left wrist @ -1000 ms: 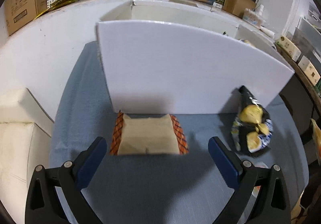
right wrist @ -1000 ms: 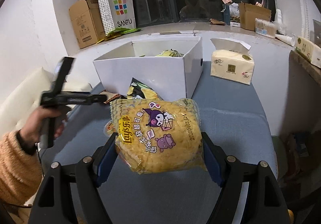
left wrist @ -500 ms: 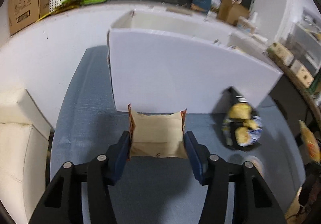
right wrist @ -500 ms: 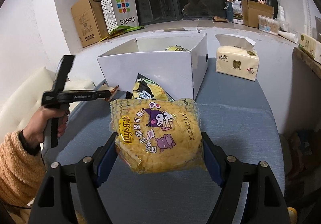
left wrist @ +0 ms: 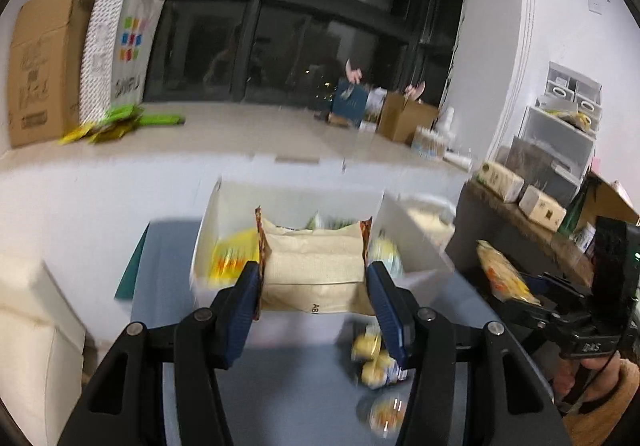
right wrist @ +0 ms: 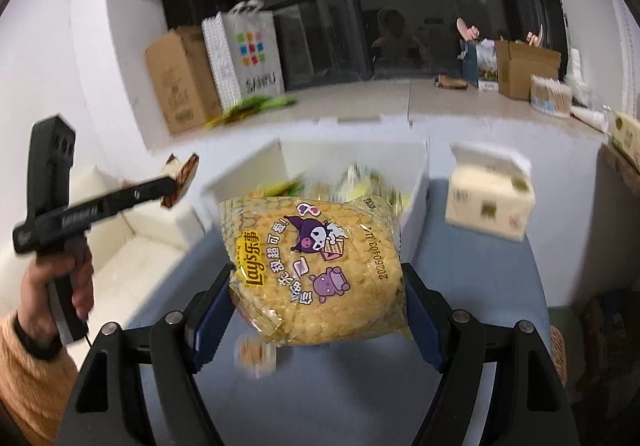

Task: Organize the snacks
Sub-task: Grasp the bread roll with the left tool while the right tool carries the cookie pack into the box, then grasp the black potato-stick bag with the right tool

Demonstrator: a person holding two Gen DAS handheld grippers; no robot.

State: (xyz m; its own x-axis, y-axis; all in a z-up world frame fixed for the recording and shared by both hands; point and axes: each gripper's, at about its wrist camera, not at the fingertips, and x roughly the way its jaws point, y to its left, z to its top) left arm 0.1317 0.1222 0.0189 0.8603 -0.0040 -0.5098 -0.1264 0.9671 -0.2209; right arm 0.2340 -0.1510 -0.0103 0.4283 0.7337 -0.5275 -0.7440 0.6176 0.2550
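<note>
Gripping a tan packet (left wrist: 316, 278) by its orange-edged sides, the left hand-held gripper (left wrist: 314, 296) has its blue fingers (left wrist: 246, 292) pressed closed against it and carries it clear of the tabletop (left wrist: 288, 398), in front of the white box (left wrist: 218, 214) and level with its open top. Seen from the right wrist, that same packet (right wrist: 182, 176) hangs in the air to the left of the box (right wrist: 416, 182), at the tip of the left hand-held gripper (right wrist: 172, 190), whose handle is held in a hand (right wrist: 64, 282) in an orange sleeve. The right hand-held gripper (right wrist: 320, 310) is clamped on a yellow Lay's bag (right wrist: 316, 270), fingers (right wrist: 420, 318) snug on both sides, and the bag sits lifted in front of the box, hiding part of its near wall. Inside the box lie several yellow and green snack packs (left wrist: 232, 258), blurred. On the blue tabletop in front of the box rests a dark bag with yellow chips printed on it (left wrist: 376, 358), and nearer the camera a small round blurred item (left wrist: 384, 412) that cannot be identified. To the right of the box stands a tissue pack (right wrist: 490, 198) on the tabletop. Beyond the box, on the sill, are a carton (right wrist: 180, 82), a white shopping bag (right wrist: 244, 54) with coloured squares, and green packets (right wrist: 256, 106) beside them.
</note>
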